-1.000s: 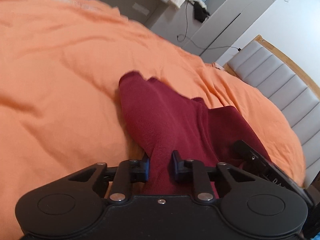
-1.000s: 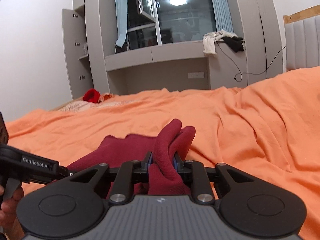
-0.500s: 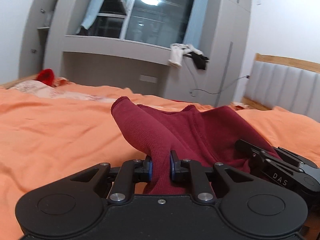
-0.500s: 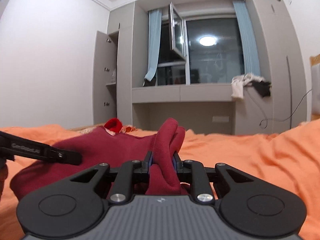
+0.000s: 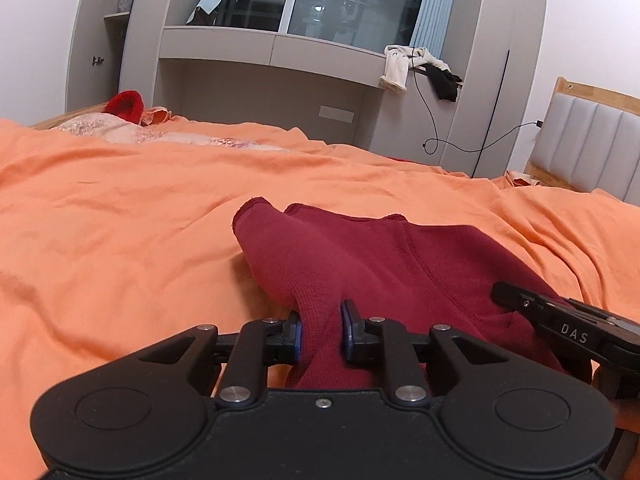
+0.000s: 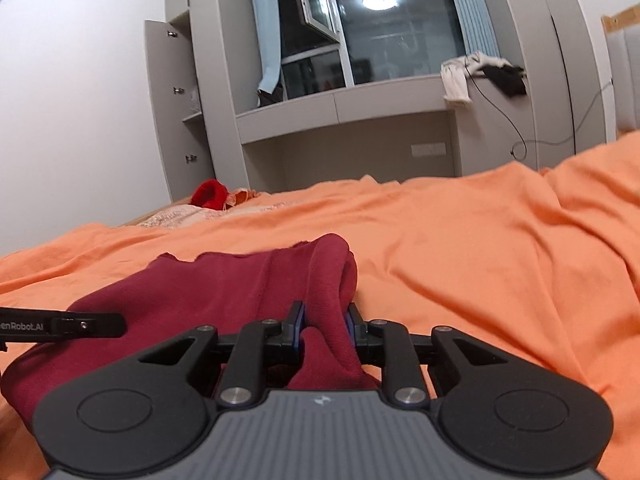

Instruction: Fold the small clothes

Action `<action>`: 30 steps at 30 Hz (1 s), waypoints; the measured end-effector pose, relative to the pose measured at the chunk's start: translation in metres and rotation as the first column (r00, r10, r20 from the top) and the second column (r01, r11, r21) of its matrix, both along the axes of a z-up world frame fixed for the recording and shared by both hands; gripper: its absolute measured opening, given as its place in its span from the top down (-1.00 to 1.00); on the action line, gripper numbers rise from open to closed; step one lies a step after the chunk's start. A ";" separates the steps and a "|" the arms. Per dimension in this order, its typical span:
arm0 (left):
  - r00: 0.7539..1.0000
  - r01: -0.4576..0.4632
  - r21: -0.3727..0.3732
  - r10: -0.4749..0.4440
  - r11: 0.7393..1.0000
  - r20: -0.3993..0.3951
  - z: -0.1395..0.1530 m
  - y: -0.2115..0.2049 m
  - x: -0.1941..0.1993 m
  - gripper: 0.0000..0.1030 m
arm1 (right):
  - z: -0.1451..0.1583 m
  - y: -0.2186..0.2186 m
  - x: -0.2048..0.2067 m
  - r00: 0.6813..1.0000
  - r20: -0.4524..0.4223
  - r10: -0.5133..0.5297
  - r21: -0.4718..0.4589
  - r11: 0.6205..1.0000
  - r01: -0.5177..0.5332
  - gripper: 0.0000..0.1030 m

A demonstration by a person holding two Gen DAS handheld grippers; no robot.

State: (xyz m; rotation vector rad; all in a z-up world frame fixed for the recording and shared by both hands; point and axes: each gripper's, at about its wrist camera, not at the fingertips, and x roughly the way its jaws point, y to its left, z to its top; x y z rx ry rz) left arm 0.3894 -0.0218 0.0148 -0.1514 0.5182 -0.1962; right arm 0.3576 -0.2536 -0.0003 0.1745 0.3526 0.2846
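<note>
Dark red knit garment (image 5: 360,264) clamped in left hand-held gripper (image 5: 320,330) and right hand-held gripper (image 6: 323,330); shallow bunched grips, could slip onto orange bed sheet (image 5: 120,240), skewing fold

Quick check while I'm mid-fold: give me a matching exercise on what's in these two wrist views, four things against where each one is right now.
Things:
1. maroon garment
2. bright red item
3. white cloth
4. left claw

Places or states:
A. draped over the grey ledge by the window
B. shut on a fold of maroon fabric
C. on the far side of the bed, at the cabinet
D. on the orange sheet, pinched at both ends

Pairs: 1-D, 2-C, 3-A, 4-B
</note>
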 end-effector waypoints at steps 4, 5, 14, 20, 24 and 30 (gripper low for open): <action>1.000 -0.005 -0.003 0.005 1.000 -0.013 -0.002 0.001 0.002 0.57 | -0.001 -0.001 -0.003 1.000 -0.003 -0.002 0.002 1.000 0.002 0.54; 1.000 -0.007 -0.004 0.007 1.000 -0.017 -0.002 0.002 0.003 0.57 | -0.001 0.000 -0.002 1.000 -0.006 -0.003 0.002 1.000 0.003 0.53; 0.999 -0.028 -0.007 0.028 1.000 -0.038 -0.002 -0.002 0.005 0.38 | 0.000 -0.003 -0.001 0.997 -0.045 -0.061 0.041 0.997 0.063 0.10; 0.997 -0.061 -0.023 0.060 0.998 -0.046 0.000 0.002 0.004 -0.29 | 0.003 -0.008 -0.006 0.996 -0.028 -0.080 0.065 0.995 0.081 -0.46; 0.997 -0.068 -0.032 0.067 0.997 -0.043 0.003 0.004 0.002 -0.50 | 0.007 -0.009 -0.011 0.996 -0.005 -0.084 0.077 0.994 0.084 -0.80; 0.996 -0.091 -0.031 0.092 0.995 0.019 0.014 0.004 -0.012 -0.94 | 0.018 -0.012 -0.024 0.995 0.040 -0.095 0.105 0.990 0.090 -0.99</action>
